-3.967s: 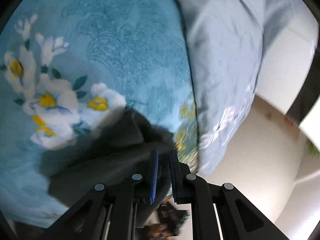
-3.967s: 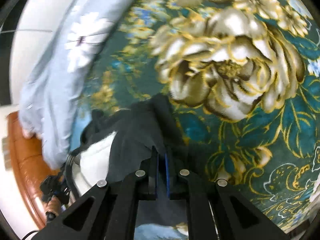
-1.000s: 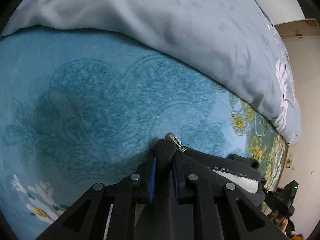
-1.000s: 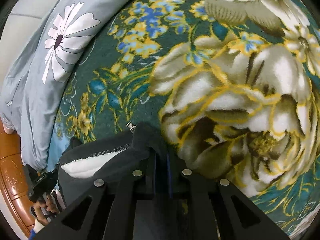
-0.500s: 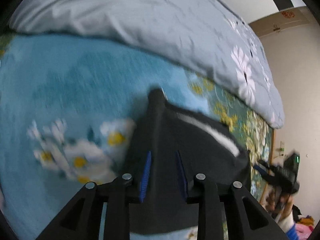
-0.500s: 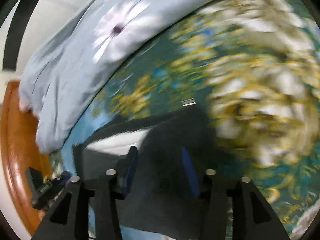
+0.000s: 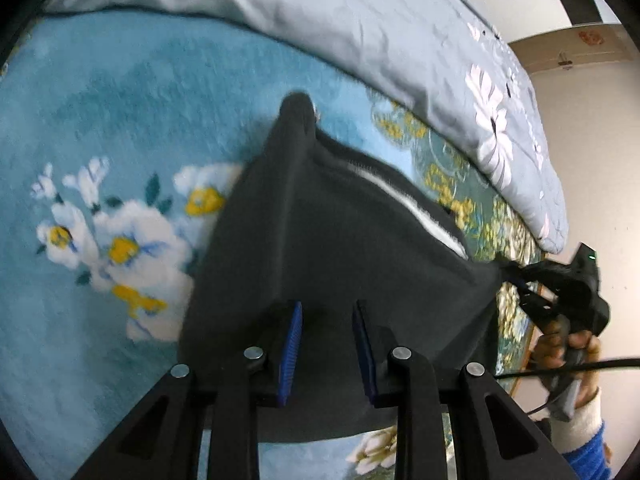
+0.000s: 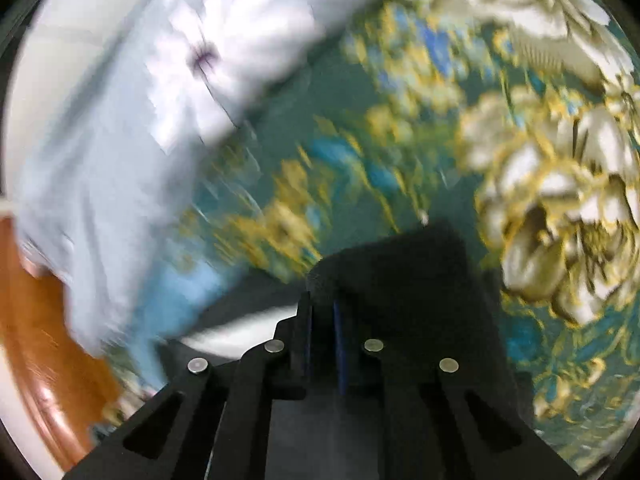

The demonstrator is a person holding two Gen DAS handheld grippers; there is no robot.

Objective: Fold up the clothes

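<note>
- Dark grey, matte fabric makes up the garment (image 7: 332, 240), a soft, thick piece with a white fleecy lining showing as a narrow strip along one open edge.
- It lies on the plush bedspread (image 7: 120, 120), spread in a rough fan that narrows to a peak at the far end, where a small metal zipper pull glints.
- Left gripper (image 7: 327, 320) hangs just above the near part of the garment; its jaws stand well apart, blue ribbed pads facing each other, with nothing between them.
- Right gripper (image 8: 321, 312) has its jaws drawn to a narrow slot, and a bulge of the dark cloth rises right at the tips; motion blur keeps me from telling whether it pinches the cloth.
- From the left wrist view, a hand (image 7: 568, 344) holds that other gripper by its handle at the garment's right corner, with a white cuff and blue sleeve below.
- The bedspread is deep-pile, light blue with white and yellow flowers on one side, dark teal with large cream and gold blooms on the other.
- A smooth, pale grey-blue duvet (image 7: 360, 20) with printed white daisies is heaped along the far edge of the bedspread.
- Glossy brown wood (image 8: 36, 340) curves beyond the duvet.
</note>
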